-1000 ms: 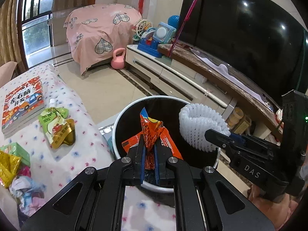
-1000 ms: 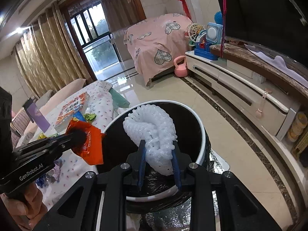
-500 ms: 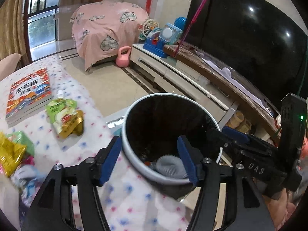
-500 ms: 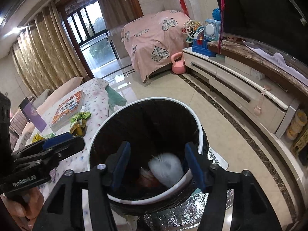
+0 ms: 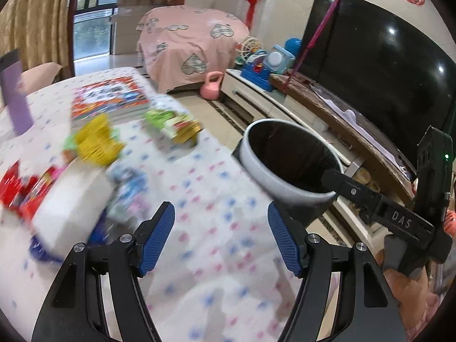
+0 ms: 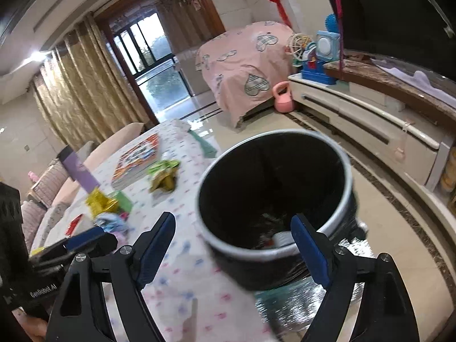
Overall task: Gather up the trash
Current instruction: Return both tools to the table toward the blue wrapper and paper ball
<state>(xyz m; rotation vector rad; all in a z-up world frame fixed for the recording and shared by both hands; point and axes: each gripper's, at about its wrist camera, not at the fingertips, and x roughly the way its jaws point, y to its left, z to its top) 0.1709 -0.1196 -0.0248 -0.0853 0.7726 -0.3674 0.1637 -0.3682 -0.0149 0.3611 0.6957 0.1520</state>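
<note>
Both loads now dropped in the bin (image 6: 336,171), left gripper (image 5: 221,239) and right gripper (image 6: 235,245) (jaws wide, empty) swing toward the table's wrappers (image 5: 97,139).

You can read "DAS" on the side of your right tool (image 5: 399,222), and "GenRobot.AI" on your left tool (image 6: 42,290). The book's cover print blurs.
</note>
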